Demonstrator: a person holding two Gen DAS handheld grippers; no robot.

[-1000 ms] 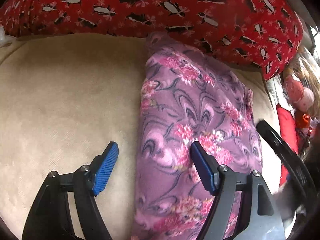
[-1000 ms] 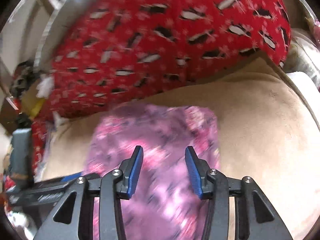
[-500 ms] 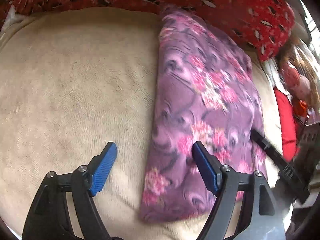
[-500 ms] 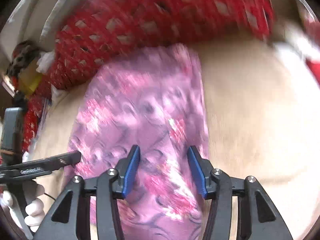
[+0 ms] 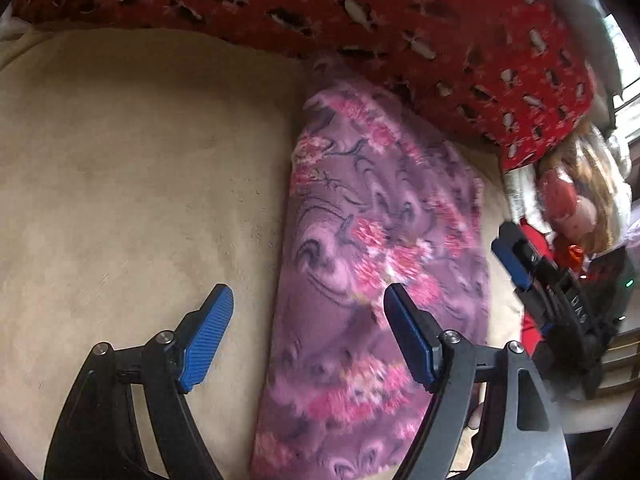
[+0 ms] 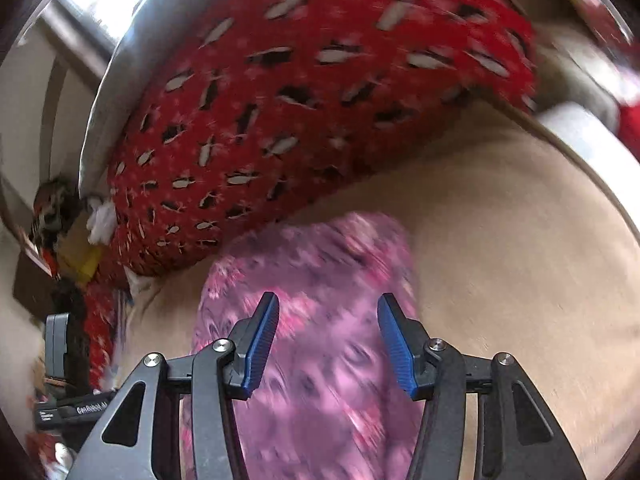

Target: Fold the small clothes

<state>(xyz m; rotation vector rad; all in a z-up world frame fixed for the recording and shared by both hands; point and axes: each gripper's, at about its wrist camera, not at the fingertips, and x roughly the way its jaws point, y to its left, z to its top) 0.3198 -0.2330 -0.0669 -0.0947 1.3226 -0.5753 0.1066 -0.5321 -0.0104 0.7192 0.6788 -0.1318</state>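
Beige bed [image 5: 132,184] carries the folded floral fleece [image 5: 376,264], long axis running away toward the penguin pillow [image 5: 400,20]; left gripper [image 5: 308,336] straddles its left edge, right gripper [image 6: 326,344] hovers centred over it; both jaws gape, empty.

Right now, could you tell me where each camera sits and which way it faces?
Left wrist: on the left gripper, looking along its open fingers at the purple garment on the beige cushion; the right gripper shows at right.
Right wrist: on the right gripper, open, above the same garment.
Shared: garment, cushion, red pillow.
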